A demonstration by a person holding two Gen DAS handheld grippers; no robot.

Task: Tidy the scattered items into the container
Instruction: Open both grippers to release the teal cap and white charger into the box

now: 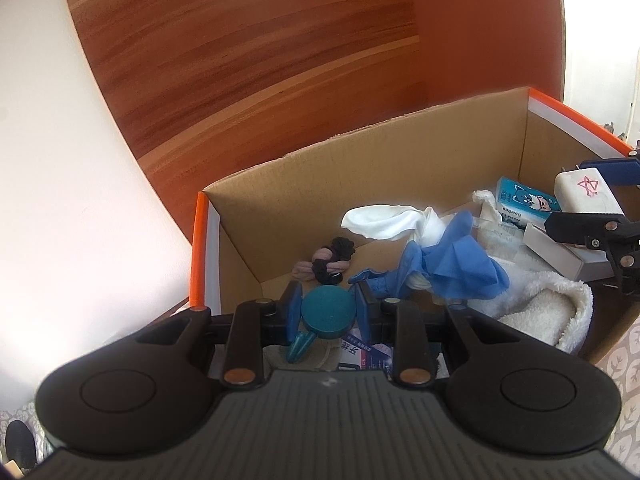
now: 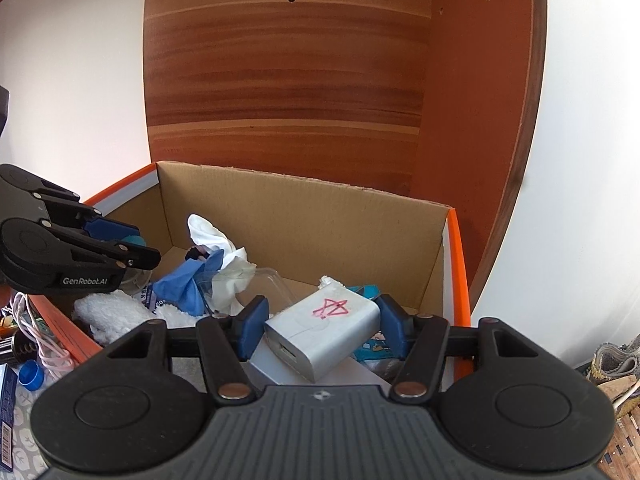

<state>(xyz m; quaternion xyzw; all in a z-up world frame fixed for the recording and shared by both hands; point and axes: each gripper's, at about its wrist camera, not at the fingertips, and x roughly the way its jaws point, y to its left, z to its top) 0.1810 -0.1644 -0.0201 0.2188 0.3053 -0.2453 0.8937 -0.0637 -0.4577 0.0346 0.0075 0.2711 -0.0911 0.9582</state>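
Orange-edged cardboard box (image 1: 400, 152) holding a white towel (image 1: 540, 300) and blue glove (image 1: 452, 256), right gripper (image 2: 322, 326) clamped on a white charger (image 2: 324, 330) over the box's right end, left gripper (image 1: 329, 309) pinching a teal disc (image 1: 329, 312) above the box's near left corner

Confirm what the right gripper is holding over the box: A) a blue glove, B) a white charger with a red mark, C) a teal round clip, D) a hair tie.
B: the right gripper is shut on the white charger with the red scribble, above the box; the teal clip sits in the left gripper.
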